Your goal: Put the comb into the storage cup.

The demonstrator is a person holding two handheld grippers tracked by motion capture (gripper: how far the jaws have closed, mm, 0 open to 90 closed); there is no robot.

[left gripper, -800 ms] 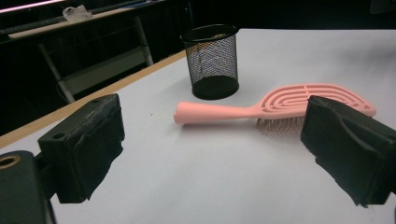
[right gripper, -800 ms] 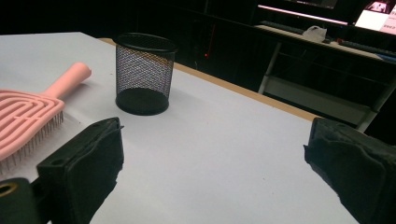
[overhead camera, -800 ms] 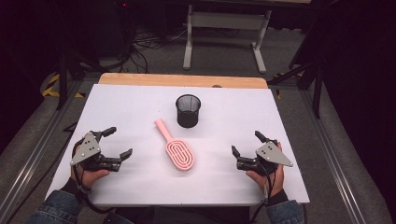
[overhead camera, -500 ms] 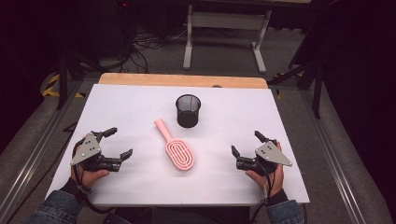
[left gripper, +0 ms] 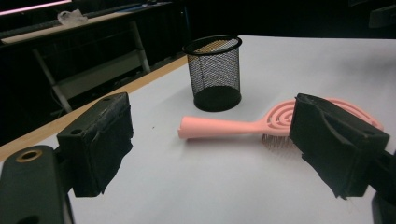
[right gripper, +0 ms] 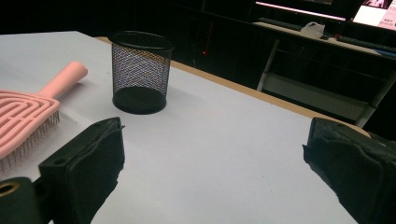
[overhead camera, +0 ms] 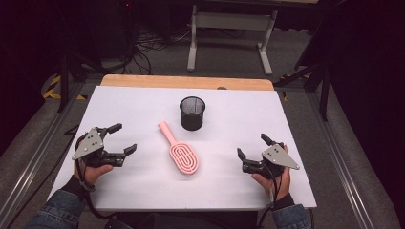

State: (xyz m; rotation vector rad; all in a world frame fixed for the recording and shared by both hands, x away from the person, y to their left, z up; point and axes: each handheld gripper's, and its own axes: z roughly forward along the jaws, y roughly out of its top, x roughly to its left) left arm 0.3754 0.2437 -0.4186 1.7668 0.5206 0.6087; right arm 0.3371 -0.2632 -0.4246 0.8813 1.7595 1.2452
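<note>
Resting apart on the white table [overhead camera: 143, 109], both grippers are released: left gripper [overhead camera: 119, 139], right gripper [overhead camera: 252, 146]. The pink plastic hairbrush [overhead camera: 179, 151] lies bristles-down between them, handle toward 11 o'clock, near the black mesh cup [overhead camera: 192, 112]. Better to grasp the narrow handle squarely.

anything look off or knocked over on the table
Nothing stands out. The mesh cup stands upright, the pink brush lies flat, bristles down, near it, and both grippers, left and right, rest open, apart from them.
</note>
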